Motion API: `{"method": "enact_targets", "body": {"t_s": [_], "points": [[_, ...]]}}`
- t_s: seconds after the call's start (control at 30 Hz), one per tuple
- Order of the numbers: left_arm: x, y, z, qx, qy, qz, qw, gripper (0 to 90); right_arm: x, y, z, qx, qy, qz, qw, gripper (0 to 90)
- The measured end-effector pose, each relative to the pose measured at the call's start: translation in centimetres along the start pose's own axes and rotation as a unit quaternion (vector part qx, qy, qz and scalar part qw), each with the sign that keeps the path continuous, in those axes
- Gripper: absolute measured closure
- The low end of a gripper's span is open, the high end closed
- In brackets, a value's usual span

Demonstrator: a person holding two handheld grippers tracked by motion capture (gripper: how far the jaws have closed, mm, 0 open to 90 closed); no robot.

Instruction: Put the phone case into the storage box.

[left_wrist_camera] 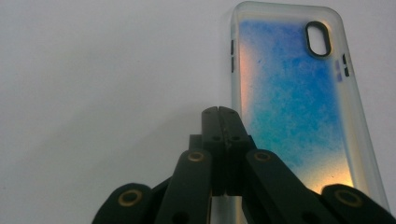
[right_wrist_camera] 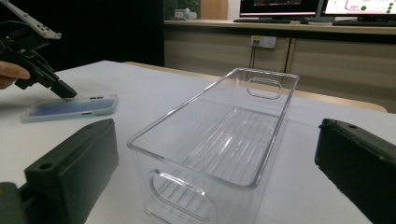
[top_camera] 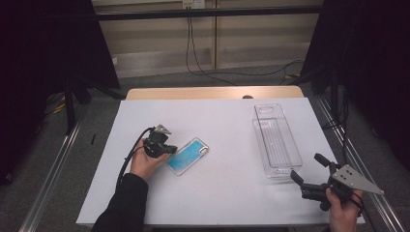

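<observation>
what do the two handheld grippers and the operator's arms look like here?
Both are black two-jaw tools. The left gripper has linkage arms with brass-ringed pivots, blocky jaws, and a black cable trailing back. The right gripper carries a grey three-cornered plate with small holes. The left arm wears a black sleeve.
</observation>
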State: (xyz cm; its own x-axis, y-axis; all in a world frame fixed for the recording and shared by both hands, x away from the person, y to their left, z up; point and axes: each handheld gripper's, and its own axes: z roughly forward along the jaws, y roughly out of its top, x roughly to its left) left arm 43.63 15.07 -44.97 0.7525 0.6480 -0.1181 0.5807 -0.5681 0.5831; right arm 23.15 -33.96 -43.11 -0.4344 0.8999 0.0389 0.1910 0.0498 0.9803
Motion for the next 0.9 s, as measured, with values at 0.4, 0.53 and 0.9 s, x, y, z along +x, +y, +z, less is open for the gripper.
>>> {"method": "enact_targets", "body": {"t_s": [0.4,0.53,0.9], "points": [[-0.7,-0.3,-0.1,0.000,0.015,0.005,0.9999,90.0,0.0,0.0,0.0,-0.001,-0.002,0.001,1.0000,0.0],[-0.8,-0.4,-0.2,-0.001,0.014,0.003,0.9999,90.0,0.0,0.0,0.0,0.000,-0.001,-0.001,1.0000,0.0],[-1.3,-0.5,-0.2,-0.001,0.026,-0.001,0.9997,90.0,0.0,0.0,0.0,0.002,-0.002,-0.004,1.0000,0.0]]}}
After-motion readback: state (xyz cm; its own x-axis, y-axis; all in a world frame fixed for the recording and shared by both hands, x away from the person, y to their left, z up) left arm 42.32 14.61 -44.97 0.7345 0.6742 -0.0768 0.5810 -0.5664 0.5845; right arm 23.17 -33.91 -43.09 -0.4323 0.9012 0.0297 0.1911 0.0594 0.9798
